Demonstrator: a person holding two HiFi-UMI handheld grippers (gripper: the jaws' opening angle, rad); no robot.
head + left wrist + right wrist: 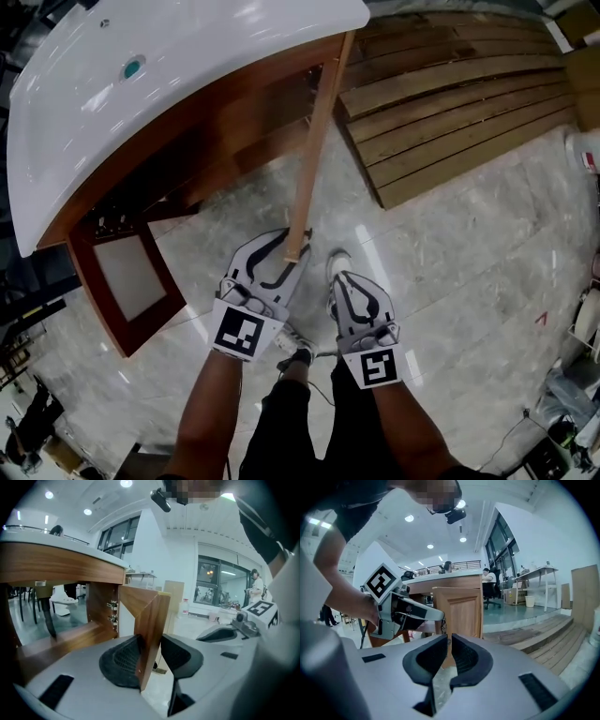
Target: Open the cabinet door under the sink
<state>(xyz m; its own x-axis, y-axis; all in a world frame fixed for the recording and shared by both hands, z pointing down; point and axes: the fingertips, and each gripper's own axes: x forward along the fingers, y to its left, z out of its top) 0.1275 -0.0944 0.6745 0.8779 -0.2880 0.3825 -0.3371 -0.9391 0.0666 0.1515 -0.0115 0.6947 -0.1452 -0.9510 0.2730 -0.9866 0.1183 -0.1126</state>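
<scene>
The door point(151, 620) stood swung well out from under the sink point(187, 47), so the opening step looked almost done. The left gripper point(289, 251) had its jaws clamped on the door's free edge, far from the sink. The right gripper point(449, 641), farther from the sink, had its jaws nearly together on nothing. The next move probably called for drawing that edge slightly farther from the sink, then letting go.

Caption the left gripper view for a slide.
Left gripper clamped on the free edge of the open cabinet door under the sink.
</scene>
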